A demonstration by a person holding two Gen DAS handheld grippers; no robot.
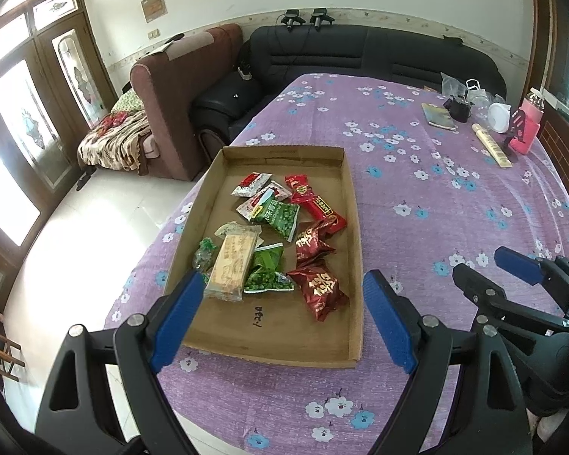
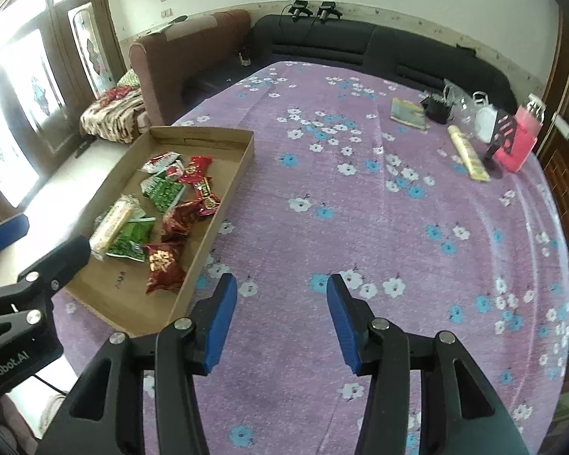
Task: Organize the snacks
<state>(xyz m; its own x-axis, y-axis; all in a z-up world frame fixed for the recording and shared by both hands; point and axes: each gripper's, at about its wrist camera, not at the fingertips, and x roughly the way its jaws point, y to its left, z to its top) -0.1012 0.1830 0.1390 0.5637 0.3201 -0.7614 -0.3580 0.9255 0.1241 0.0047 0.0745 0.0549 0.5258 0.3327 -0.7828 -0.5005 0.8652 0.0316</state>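
A shallow cardboard tray (image 1: 354, 227) (image 2: 242, 163) lies on the purple flowered tablecloth with several snack packets in it: red ones (image 1: 320, 292) (image 2: 163, 267), green ones (image 1: 267, 271) (image 2: 132, 239) and a long biscuit pack (image 1: 231, 261) (image 2: 112, 225). My left gripper (image 1: 284, 284) hovers over the tray's near end, jaws wide and empty. My right gripper (image 2: 282, 284) hangs over bare cloth to the right of the tray, jaws apart with nothing between them; it also shows at the right edge of the left wrist view (image 1: 474, 261).
At the table's far right stand a pink bottle (image 1: 527, 125) (image 2: 519, 144), a white cup (image 1: 499, 115), a dark small object (image 1: 461, 108), a booklet (image 1: 438, 115) and a pale long pack (image 1: 493, 146). A black sofa (image 1: 360, 49) and a brown armchair (image 1: 178, 83) stand beyond.
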